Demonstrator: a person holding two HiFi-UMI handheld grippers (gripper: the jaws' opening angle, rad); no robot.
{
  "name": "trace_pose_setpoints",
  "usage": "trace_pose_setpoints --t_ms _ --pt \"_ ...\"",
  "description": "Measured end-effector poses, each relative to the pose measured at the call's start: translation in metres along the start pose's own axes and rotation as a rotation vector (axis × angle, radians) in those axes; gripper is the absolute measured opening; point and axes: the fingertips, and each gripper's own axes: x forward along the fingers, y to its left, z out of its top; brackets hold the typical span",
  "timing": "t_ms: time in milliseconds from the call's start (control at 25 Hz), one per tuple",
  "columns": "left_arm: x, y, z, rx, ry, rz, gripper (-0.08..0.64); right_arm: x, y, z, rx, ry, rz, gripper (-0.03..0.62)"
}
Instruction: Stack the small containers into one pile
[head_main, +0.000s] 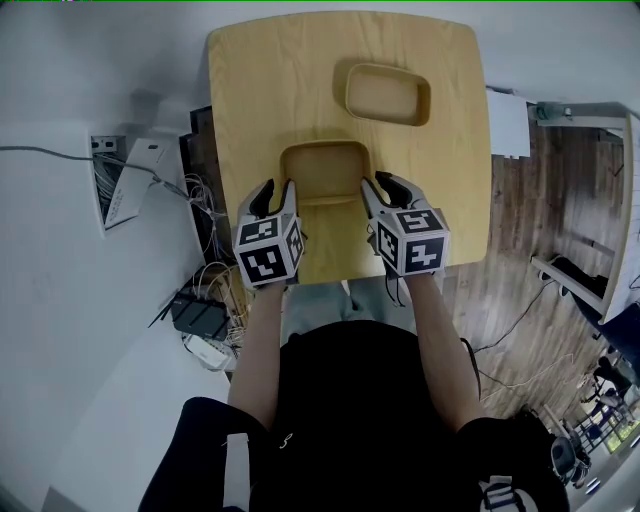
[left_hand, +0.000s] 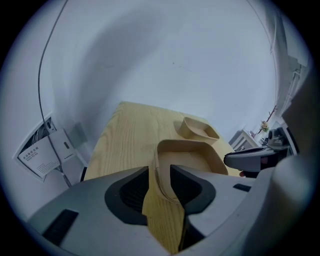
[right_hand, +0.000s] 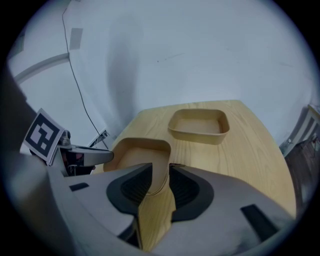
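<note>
Containers, two shallow rectangular ones in a light wood colour, sit apart on the pale wooden bench (head_main: 260, 80). The far container (head_main: 388, 93) lies alone toward the back right. The near container (head_main: 322, 178) stands close to the front edge, with a tool on each side.

In the head view the left hand-held gripper (head_main: 277, 193) is at its left wall and the right hand-held gripper (head_main: 386, 188) at its right wall, but that view does not show whether either one bites. The left gripper view does: the jaws stand apart astride the left wall, with a gap beside the outer pad. The right gripper view shows the same on the other side, jaws apart with the right wall between them, unclamped.

Each gripper view also catches the opposite gripper across the near container. Only the head view shows the cables (head_main: 205, 280) on the floor left of the bench.
</note>
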Motion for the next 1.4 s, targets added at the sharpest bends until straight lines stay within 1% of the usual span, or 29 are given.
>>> trace_pose_setpoints --t_ms 200,400,440,480,600,840,1000,1400 --pt "0.015 0.001 -0.008 -0.014 0.021 -0.017 0.15 0.013 -0.005 -0.003 0.03 0.022 -0.001 0.114" --pt "0.018 -0.002 -0.016 -0.03 0.033 -0.051 0.15 0.021 -0.006 -0.018 0.061 0.062 0.008 0.114" --pt "0.018 -0.003 -0.016 -0.03 0.034 -0.058 0.142 0.022 -0.005 -0.02 0.065 0.07 0.009 0.114" --pt "0.018 -0.005 -0.016 -0.025 0.035 -0.065 0.111 0.022 -0.004 -0.022 0.067 0.078 0.006 0.111" --pt "0.013 -0.01 -0.014 -0.001 0.03 -0.077 0.103 0.019 -0.006 -0.024 0.068 0.092 -0.019 0.091" --pt "0.001 -0.016 -0.011 0.0 0.002 -0.075 0.095 0.005 -0.004 -0.017 0.067 0.063 -0.028 0.081" --pt "-0.007 -0.022 -0.007 0.012 -0.022 -0.079 0.095 -0.006 -0.004 -0.016 0.083 0.045 -0.044 0.081" --pt "-0.027 -0.045 0.006 0.026 -0.094 -0.124 0.092 -0.039 -0.009 -0.007 0.087 -0.018 -0.092 0.071"
